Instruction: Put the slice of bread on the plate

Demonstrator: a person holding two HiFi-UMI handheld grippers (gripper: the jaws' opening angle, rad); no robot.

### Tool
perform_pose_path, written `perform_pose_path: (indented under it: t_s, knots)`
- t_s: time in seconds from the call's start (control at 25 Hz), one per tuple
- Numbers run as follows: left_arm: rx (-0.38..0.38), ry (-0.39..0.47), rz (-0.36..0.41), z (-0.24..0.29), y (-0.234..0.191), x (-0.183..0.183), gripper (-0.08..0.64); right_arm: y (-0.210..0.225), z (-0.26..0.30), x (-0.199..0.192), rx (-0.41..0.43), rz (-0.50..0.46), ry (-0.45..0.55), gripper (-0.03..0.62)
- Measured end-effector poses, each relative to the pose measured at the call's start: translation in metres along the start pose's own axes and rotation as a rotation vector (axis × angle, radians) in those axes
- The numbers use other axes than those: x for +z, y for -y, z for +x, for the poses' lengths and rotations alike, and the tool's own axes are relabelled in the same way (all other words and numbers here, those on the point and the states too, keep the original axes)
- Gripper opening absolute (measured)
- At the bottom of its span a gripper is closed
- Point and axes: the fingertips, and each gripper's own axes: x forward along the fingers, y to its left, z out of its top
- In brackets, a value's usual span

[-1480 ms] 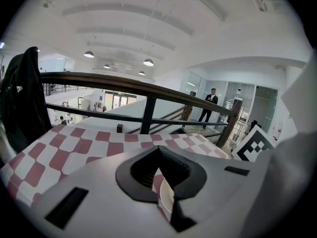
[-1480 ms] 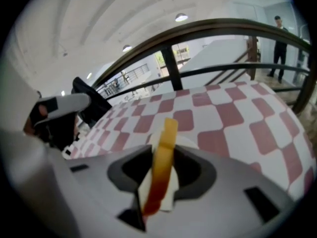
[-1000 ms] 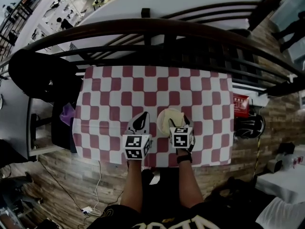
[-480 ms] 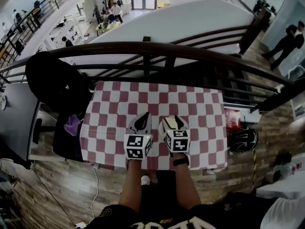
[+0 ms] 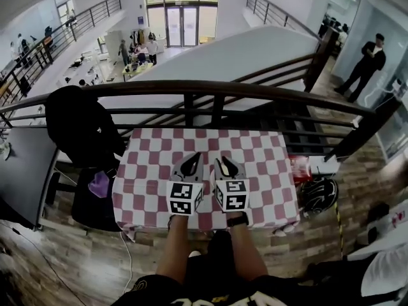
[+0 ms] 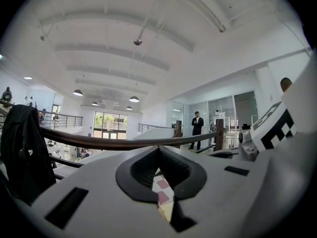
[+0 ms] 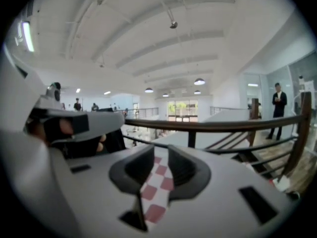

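Observation:
Both grippers hang side by side above the near edge of the red-and-white checked tablecloth. My left gripper points level, its jaw tips together and nothing between them. My right gripper tilts slightly down. Its jaws are closing, with a narrow gap that shows only the cloth. No plate or bread slice shows in the head view, where the grippers cover that spot. Low between the left jaws lies a pale yellowish patch; I cannot tell what it is.
A dark curved railing runs behind the table. A black jacket hangs over a chair at the left, above a purple thing. A black helmet and a red packet lie to the right. A person stands far right.
Both grippers have risen from the table and the view has tipped up. The pale round plate seen at the right gripper's tips is now out of sight. The right jaws have narrowed.

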Motion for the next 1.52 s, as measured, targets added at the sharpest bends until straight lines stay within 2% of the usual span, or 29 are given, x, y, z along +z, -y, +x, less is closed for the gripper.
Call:
perform_pose_path:
  t_s: [0.12, 0.52, 0.8, 1.28, 1.4, 1.52]
  knots:
    - [0.004, 0.030, 0.015, -0.010, -0.003, 0.015, 0.018, -0.006, -0.013, 0.022, -0.015, -0.008, 0.058, 0.079]
    - [0.016, 0.092, 0.057, -0.041, -0.003, 0.030, 0.018, -0.001, -0.071, 0.070, -0.101, -0.031, 0.254, 0.025]
    - [0.010, 0.122, 0.091, -0.054, 0.005, 0.044, 0.018, -0.005, -0.089, 0.072, -0.114, -0.051, 0.265, 0.017]
    - [-0.013, 0.097, 0.081, -0.067, 0.025, 0.034, 0.018, 0.000, -0.117, 0.061, -0.142, -0.045, 0.267, 0.017]
    - [-0.002, 0.108, 0.071, -0.076, 0.030, 0.038, 0.018, -0.001, -0.128, 0.053, -0.129, -0.046, 0.266, 0.017]
    - [0.013, 0.119, 0.082, -0.073, 0.035, 0.041, 0.018, 0.008, -0.132, 0.061, -0.120, -0.060, 0.297, 0.017]
